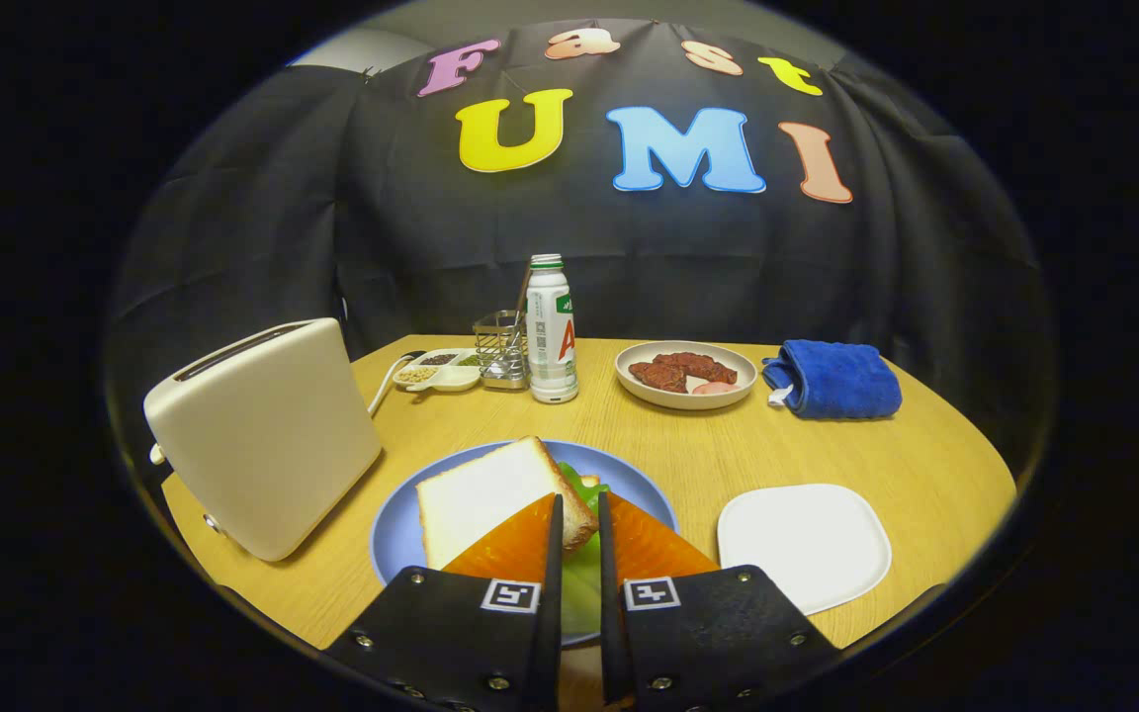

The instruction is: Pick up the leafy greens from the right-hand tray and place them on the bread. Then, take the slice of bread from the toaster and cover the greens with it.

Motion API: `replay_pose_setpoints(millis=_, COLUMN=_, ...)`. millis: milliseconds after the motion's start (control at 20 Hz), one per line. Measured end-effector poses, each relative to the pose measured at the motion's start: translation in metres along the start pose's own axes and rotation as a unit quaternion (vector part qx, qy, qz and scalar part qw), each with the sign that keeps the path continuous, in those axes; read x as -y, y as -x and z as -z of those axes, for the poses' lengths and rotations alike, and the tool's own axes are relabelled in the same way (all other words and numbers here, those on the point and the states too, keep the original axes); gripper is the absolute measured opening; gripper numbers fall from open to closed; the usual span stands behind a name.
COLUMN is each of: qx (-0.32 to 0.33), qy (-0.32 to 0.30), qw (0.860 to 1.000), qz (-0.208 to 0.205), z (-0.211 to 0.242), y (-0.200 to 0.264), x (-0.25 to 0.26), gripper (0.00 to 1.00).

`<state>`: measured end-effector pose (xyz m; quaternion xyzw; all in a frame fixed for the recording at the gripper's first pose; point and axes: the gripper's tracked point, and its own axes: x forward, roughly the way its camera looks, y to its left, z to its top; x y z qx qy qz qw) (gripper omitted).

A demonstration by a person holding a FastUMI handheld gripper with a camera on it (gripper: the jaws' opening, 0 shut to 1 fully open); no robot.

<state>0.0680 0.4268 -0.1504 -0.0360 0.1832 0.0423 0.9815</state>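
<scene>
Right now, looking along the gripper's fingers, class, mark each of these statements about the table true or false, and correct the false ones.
1. A slice of bread lies on the blue plate. True.
2. The white square tray holds a pile of leafy greens. False: it is bare; leafy greens show on the blue plate beside the bread.
3. The gripper has its fingers spread wide apart. False: the fingers stand close together, with a narrow gap, at the bread's edge.
4. A blue towel lies beside the dish of meat. True.
5. The toaster stands beside the blue towel. False: it stands at the other side of the table, next to the blue plate.
</scene>
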Motion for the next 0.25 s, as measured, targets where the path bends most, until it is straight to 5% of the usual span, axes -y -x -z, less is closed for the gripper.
replay_pose_setpoints(millis=250, qx=0.029, qy=0.011, qw=0.999, qz=0.030, z=-0.0095, y=0.0028, x=0.0188, gripper=0.21)
